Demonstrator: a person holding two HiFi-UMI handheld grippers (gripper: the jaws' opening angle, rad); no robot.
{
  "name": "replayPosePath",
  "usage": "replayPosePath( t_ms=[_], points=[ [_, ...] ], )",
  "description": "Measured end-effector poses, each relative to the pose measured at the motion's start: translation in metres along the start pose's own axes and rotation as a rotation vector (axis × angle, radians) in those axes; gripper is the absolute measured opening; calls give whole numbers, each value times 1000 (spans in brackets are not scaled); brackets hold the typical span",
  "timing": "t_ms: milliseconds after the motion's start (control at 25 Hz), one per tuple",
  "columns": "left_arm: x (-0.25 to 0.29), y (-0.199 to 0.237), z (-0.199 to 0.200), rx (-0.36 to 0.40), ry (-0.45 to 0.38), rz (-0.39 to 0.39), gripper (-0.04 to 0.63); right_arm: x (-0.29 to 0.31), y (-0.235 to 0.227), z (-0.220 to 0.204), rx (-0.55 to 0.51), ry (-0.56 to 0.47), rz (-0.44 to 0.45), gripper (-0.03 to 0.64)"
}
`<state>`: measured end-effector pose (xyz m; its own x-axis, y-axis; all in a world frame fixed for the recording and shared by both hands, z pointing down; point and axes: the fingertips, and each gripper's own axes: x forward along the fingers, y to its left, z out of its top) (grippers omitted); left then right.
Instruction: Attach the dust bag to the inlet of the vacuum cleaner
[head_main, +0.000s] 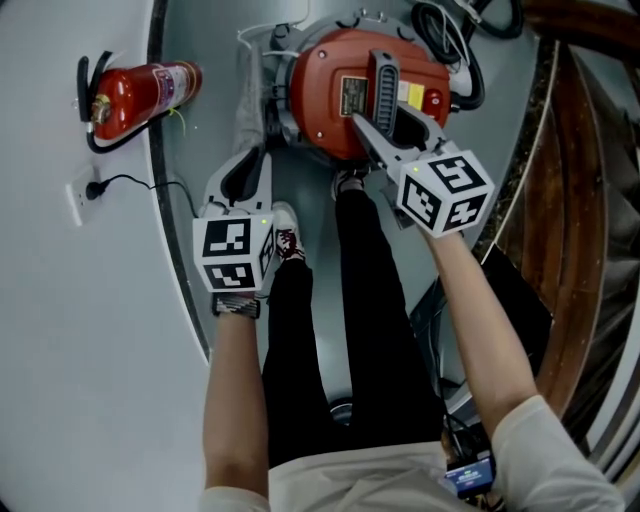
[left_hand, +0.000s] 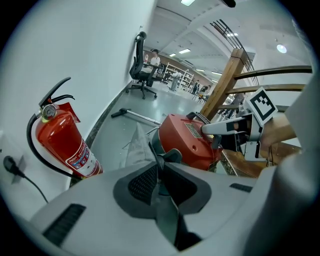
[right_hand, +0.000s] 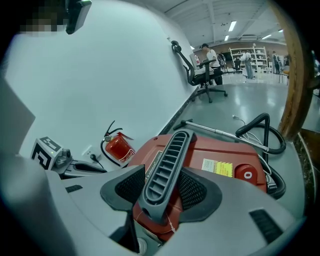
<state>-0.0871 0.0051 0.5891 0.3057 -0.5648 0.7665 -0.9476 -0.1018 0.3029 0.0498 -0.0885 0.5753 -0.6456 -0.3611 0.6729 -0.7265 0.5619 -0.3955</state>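
**Gripping the vacuum's handle and the dust bag, with the bag not yet fitted**

The right hand-held gripper (right_hand: 162, 189) has its jaws closed on the black ribbed handle (right_hand: 167, 160) on top of the red vacuum cleaner (right_hand: 220, 150), with one pad against each side. The left hand-held gripper (left_hand: 159, 167) has its jaws almost together, pinching a thin sheet seen edge-on. This looks like an edge of the pale grey dust bag (left_hand: 136, 147), which rises just beyond the jaws.

In the head view, the bag sits just left of the vacuum's round body, close against it. The person stands over both on a grey floor (head_main: 310, 200). A black hose (right_hand: 262, 125) curls behind the vacuum. Further left, well apart, a red fire extinguisher (head_main: 140, 92) sits by the white wall (head_main: 60, 300).

As for progress, the bag seems to be in hand and beside the machine, but it is not on the inlet. No view shows the inlet clearly, and the red top looks closed. What probably remains is opening the body by its handle, finding the inlet, and pushing the bag's opening over it.
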Motion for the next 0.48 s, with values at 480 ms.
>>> replayPosePath(
  t_ms=[480],
  points=[
    [-19, 0, 9, 27, 9, 8, 43, -20, 1, -14, 31, 50, -23, 210]
  ],
)
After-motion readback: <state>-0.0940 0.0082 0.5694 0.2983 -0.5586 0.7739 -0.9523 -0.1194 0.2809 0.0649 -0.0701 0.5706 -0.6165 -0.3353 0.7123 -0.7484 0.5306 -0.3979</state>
